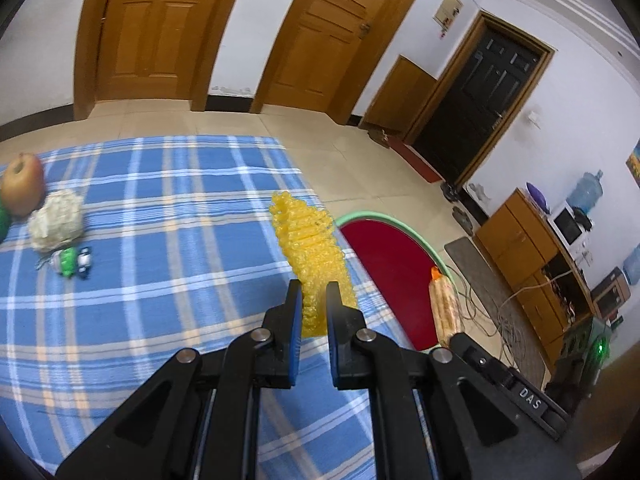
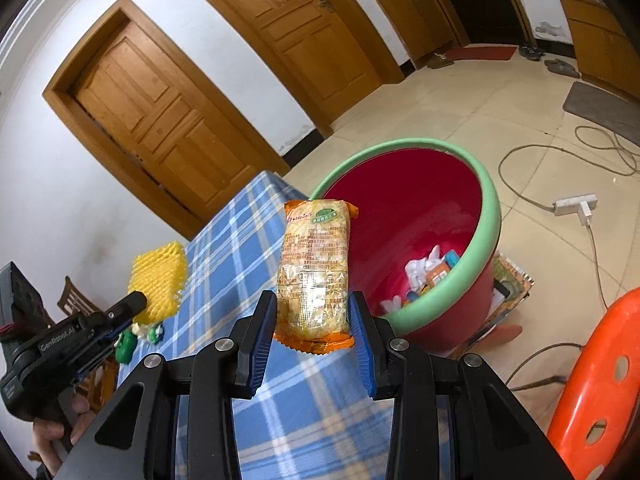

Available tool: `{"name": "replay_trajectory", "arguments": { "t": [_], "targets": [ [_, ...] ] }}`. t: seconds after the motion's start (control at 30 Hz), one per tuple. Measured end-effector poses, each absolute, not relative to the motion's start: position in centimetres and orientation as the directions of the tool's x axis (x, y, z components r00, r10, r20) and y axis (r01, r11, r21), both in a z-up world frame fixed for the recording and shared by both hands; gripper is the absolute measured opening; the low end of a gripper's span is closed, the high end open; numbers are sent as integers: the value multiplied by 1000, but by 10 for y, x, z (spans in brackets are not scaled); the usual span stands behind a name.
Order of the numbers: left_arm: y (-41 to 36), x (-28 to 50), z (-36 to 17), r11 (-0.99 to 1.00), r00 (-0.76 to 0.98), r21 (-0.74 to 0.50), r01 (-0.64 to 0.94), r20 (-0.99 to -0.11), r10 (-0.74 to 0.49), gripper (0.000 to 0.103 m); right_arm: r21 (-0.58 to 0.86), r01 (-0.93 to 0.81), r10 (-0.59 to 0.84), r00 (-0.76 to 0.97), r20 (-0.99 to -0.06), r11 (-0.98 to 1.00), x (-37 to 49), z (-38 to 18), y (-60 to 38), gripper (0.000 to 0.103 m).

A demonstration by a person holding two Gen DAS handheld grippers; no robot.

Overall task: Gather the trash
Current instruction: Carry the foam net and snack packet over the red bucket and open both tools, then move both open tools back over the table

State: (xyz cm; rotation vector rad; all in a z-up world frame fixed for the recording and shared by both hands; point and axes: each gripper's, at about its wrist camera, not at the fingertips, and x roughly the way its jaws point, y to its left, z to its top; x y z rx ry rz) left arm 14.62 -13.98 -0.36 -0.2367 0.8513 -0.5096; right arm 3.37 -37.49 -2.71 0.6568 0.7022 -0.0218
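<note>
Nearest in the right wrist view, the right gripper (image 2: 312, 312) is clamped on a snack packet (image 2: 314, 276), blue pads pressing both long sides. Packet stands upright, clear film w/ orange crimped ends, a green oval label and red script near the top; print too small to read. It hangs over the table edge, just beside the bin.

In the left wrist view, the left gripper (image 1: 314, 300) is pinched tight on a yellow foam net (image 1: 310, 248), the kind of mesh sleeve that wraps fruit. The net sticks up and away from the tips, above the blue plaid tablecloth (image 1: 160, 320). Its lower end is hidden between the fingers. White letters "DAS" show on the other gripper body at lower right; in the right wrist view the left tool's side reads "GenRobot.AI", w/ a hand (image 2: 60, 428) partly visible under it, cut off by the frame.

Next out: red bin (image 2: 432, 208) w/ a green rim, on the floor against the table's corner. Inside, white crumpled paper and small colored wrappers, hard to tell apart.

Further across the cloth: a crumpled white wad (image 1: 58, 220), small green-and-white bits (image 1: 74, 262) blurred beyond naming, and an apple (image 1: 22, 190) near the left edge.

Far back: wooden doors, a dark door, cabinet, water jugs.
</note>
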Motion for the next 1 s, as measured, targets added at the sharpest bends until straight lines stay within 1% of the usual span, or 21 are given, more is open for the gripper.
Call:
{"name": "replay_trajectory", "arguments": {
  "t": [0.47, 0.8, 0.83, 0.87, 0.9, 0.97, 1.0],
  "targets": [
    [-211, 174, -16, 832, 486, -373, 411, -683, -546, 10, 516, 290, 138, 755, -641, 806, 72, -40, -409, 38],
    [-264, 186, -29, 807, 419, -360, 468, -713, -562, 10, 540, 318, 122, 768, -628, 779, 59, -45, -426, 38],
    [-267, 187, -30, 805, 412, -359, 473, -717, -562, 11, 544, 322, 121, 769, -628, 775, 57, -45, -427, 38],
    [-270, 187, -32, 803, 402, -358, 477, -723, -562, 16, 551, 328, 121, 770, -626, 767, 54, -46, -428, 38],
    [-272, 188, -33, 802, 396, -358, 478, -728, -560, 24, 555, 330, 121, 771, -625, 763, 53, -46, -430, 38],
    [-276, 186, -35, 808, 393, -348, 475, -737, -549, 34, 561, 336, 119, 772, -624, 757, 51, -46, -431, 38],
    [-276, 185, -35, 810, 395, -344, 474, -740, -545, 37, 562, 337, 120, 772, -624, 756, 50, -45, -432, 39]
  ]
}}
